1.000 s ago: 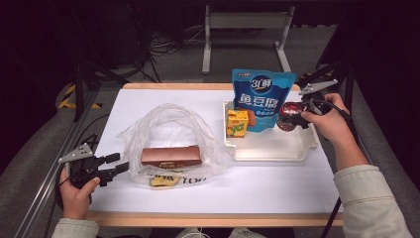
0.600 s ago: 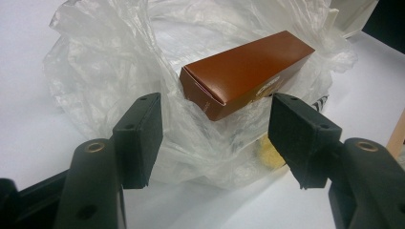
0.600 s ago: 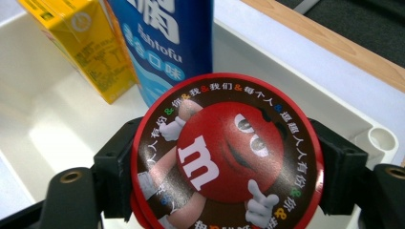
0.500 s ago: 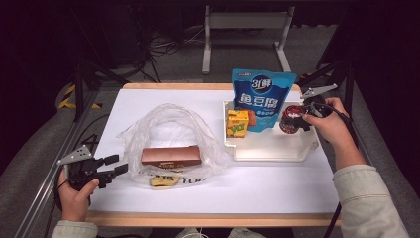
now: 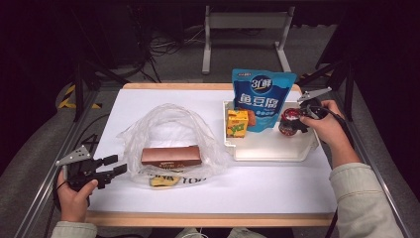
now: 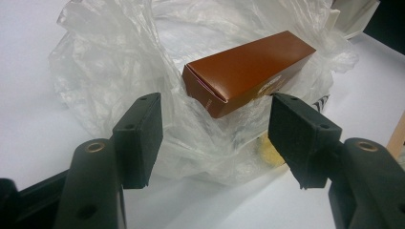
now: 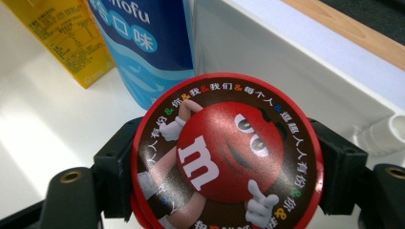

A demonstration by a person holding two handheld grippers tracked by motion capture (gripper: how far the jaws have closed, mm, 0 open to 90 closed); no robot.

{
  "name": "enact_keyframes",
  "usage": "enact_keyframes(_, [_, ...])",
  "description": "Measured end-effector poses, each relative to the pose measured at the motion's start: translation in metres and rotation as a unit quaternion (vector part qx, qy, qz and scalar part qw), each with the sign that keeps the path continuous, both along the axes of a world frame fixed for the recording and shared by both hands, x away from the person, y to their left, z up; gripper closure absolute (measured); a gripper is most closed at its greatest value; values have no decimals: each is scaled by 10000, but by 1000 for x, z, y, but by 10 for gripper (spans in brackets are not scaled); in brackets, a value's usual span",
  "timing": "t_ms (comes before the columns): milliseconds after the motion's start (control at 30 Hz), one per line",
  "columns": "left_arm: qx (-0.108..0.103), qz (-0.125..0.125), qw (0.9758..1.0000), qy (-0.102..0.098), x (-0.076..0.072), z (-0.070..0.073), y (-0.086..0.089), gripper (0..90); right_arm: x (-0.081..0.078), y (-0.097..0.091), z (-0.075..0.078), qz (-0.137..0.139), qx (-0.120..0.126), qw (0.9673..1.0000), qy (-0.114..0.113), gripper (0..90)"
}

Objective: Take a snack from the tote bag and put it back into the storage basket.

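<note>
Dark room all round, white table (image 5: 297,193) bright in the middle, white tray (image 5: 267,157) parked on its right side. Shut there on the candy tin (image 7: 224,152), the right gripper (image 5: 292,123): jaws pressed to either side of the round red lid, tin low over the tray's right end, just beside the blue pouch (image 5: 262,99) and near the yellow carton (image 5: 237,123). Hard to say whether resting on the tray floor or a shade above it. Reads as a carry between tray and bag, so hold the squeeze even and the lid level, with no tilting: round sides, flat pads, easy to roll out. Go straight up or straight down before any sideways travel, well clear of the tray wall (image 7: 286,62) close behind. Mind that pouch, standing upright right next door; one nudge and over onto the carton. Meanwhile, down at the near left corner, the left gripper (image 5: 113,165): jaws wide apart, nothing between the pads, aimed at the plastic bag (image 6: 95,71) with the brown box (image 6: 248,69) lying on the crumpled film, touching neither. Best put to work on the bag's rim rather than the box: pinch a fold of film, lift it and hold the mouth wide, giving the tin a clear way in or out. Something yellowish tucked under the film below the box, too hidden to name. Slow and tidy, then, and no letting go of the tin before firm support underneath.
</note>
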State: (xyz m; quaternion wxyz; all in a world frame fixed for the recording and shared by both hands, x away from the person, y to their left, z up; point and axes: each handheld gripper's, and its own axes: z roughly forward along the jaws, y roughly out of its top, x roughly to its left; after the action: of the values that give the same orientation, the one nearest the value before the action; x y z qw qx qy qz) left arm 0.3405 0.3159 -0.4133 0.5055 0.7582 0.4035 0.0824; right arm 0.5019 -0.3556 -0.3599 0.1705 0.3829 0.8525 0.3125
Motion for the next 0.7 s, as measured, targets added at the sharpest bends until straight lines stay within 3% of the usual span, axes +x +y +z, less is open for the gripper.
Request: enact_keyframes(700, [-19, 72, 10000, 30, -4, -1, 3, 373, 14, -4, -18, 219, -190, 9995, 126, 257])
